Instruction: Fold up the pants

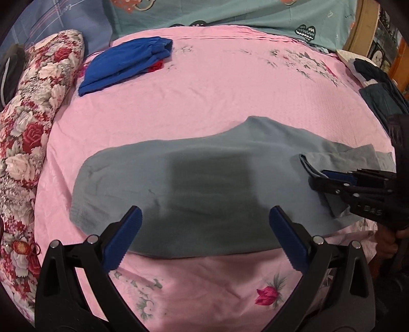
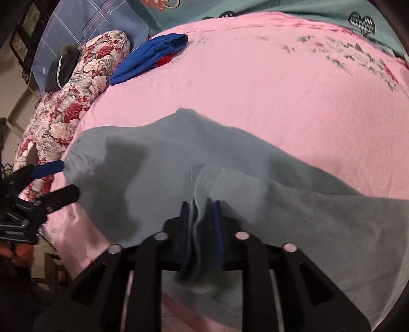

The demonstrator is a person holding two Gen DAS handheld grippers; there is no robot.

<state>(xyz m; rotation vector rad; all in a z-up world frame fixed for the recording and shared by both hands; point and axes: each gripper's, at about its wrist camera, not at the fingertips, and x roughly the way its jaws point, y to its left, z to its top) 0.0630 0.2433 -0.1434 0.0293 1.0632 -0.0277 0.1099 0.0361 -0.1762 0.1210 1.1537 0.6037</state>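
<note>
Grey pants lie flat across the pink bed sheet, waistband at the left, legs to the right. My left gripper is open and empty, just above the pants' near edge. My right gripper is shut on a lifted leg end of the pants at the right. In the right wrist view the right gripper pinches a fold of the grey pants, and the open left gripper hovers at the waistband end.
Folded blue clothing lies at the far left of the bed. A floral quilt runs along the left edge. Dark clothes sit at the right edge. A teal sheet lies behind.
</note>
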